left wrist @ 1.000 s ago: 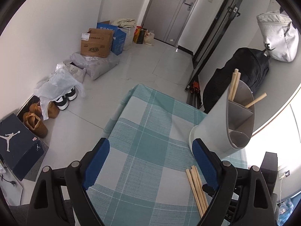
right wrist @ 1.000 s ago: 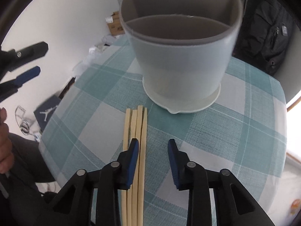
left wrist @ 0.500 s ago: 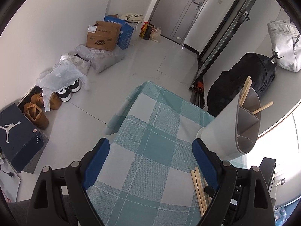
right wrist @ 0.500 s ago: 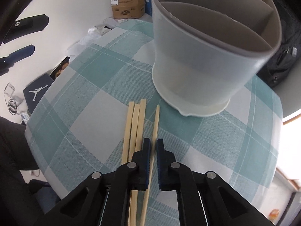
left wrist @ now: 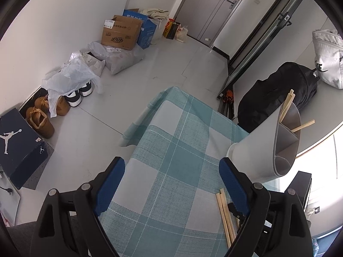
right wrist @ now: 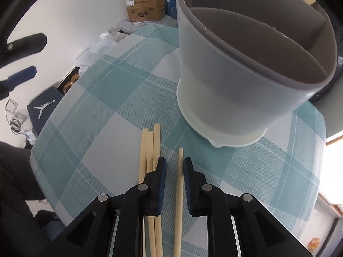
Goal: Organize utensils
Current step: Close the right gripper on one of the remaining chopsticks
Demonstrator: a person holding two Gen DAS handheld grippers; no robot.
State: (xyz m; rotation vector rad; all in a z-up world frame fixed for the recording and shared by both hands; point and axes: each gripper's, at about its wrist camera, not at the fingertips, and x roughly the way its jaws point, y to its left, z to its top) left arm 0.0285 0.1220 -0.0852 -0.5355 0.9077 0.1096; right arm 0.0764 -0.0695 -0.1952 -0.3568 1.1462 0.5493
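On the checked tablecloth (right wrist: 111, 107) lie three wooden chopsticks (right wrist: 150, 147) side by side. A single chopstick (right wrist: 179, 192) is set apart to their right. It sits between the jaws of my right gripper (right wrist: 174, 162), which are opening; it rests close to the right pad with a gap on its left. Just beyond stands a grey divided utensil holder (right wrist: 225, 81) on a white base, with a few chopsticks (left wrist: 287, 105) in its far compartment. My left gripper (left wrist: 171, 165) hovers open over the cloth, left of the holder (left wrist: 255, 150), with nothing between its fingers.
The small table ends close on the left and far sides. On the floor beyond are a dark shoe box (left wrist: 19, 145), shoes (left wrist: 77, 94), cardboard boxes (left wrist: 120, 33) and plastic bags. A black backpack (left wrist: 276, 94) and a grey bag (left wrist: 328, 57) are behind the holder.
The right jaws closed on one chopstick, drew it to the right away from the other three, and have now parted again. The left gripper stayed wide and barely moved.
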